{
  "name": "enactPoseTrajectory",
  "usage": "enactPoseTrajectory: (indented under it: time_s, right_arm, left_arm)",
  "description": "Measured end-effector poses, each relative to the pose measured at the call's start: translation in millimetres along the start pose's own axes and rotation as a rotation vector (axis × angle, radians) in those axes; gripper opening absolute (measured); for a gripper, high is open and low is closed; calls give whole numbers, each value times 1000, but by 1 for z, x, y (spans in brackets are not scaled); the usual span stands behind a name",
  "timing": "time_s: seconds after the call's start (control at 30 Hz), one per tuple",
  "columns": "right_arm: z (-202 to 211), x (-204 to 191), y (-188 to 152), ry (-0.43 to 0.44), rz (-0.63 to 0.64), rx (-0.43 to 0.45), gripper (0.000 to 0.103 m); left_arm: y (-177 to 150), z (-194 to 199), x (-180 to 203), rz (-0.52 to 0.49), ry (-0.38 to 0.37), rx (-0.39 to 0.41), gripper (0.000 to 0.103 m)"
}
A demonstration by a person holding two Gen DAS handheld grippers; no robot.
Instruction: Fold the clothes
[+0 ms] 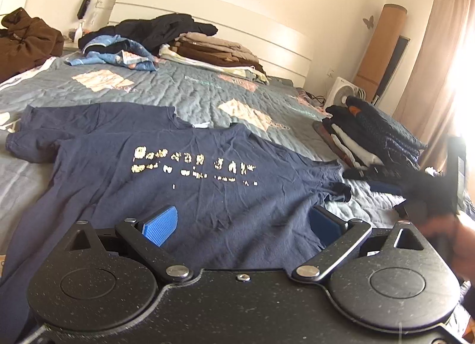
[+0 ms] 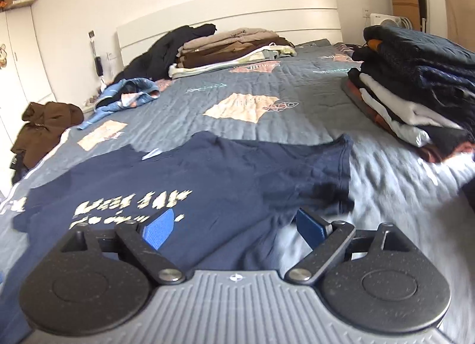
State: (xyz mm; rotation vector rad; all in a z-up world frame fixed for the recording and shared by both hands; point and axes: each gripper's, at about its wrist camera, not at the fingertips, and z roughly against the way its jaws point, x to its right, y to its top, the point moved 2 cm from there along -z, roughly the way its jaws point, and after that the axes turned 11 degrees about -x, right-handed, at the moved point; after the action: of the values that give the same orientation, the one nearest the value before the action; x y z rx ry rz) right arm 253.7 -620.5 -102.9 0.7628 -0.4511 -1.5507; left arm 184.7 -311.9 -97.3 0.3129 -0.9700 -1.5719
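Nearest in the left wrist view, the left gripper (image 1: pixel 242 225) has its fingers (image 1: pixel 160 225) spread wide, with nothing between the blue pads; only the cloth of the T-shirt is seen beyond them. In the right wrist view the right gripper (image 2: pixel 234 228) also has its fingers (image 2: pixel 158 226) wide apart and holds nothing. Its picture is blurred on the right side. At the right edge of the left view, the right gripper shows as a dark blurred shape over the bed.

Just beyond the fingers lies the navy T-shirt (image 1: pixel 184 183), spread on the bed (image 1: pixel 193 88) with its worn pale print facing up. It is wrinkled, and one sleeve (image 2: pixel 329 162) lies out toward the right side. A second sleeve (image 1: pixel 32 145) lies at the left, partly folded on itself.

Further, on the right side of the bed, stands a stack of folded clothes (image 2: pixel 415 100), dark pieces with one white among them. The quilt is grey-blue with pale patches.

Far away, near the white headboard (image 2: pixel 252 14), there is another folded stack (image 2: pixel 231 50) of brown and beige clothes, a loose black garment (image 2: pixel 166 50) beside it, and a crumpled light blue garment (image 2: pixel 124 97). A brown garment (image 2: pixel 44 127) lies at the left edge of the bed.
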Motion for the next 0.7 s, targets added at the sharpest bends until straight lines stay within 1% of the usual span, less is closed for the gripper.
enactPoseTrajectory:
  time_s: [0.1,0.2,0.3,0.37,0.47,0.57,0.6,0.63,0.7]
  right_arm:
    - [22,-17,-22,31,20,11,89]
    - [39,-33,-39,65,52,25,89]
    - [46,-53,-53,86,84,17,89]
    - [46,-65,-58,121,112,17,89]
    - [42,-79,-65,170,130,25,90]
    - [31,-83,-71,249,86,21,90]
    - [27,-85,-74,267,84,7,90]
    - [23,-87,-76,285,83,-7,90]
    - [16,-90,-79,300,91,-29,90]
  left_arm:
    - [-1,6,-1,-15,18,15,96]
    - [-5,9,-11,-23,69,16,96]
    - [-5,14,-30,6,114,20,96]
    - [-6,17,-42,25,145,22,96]
    - [1,23,-63,113,148,46,96]
    - [6,27,-81,186,149,70,96]
    - [6,28,-87,206,150,73,96]
    - [7,28,-91,217,152,72,96]
    - [8,27,-97,210,176,68,96]
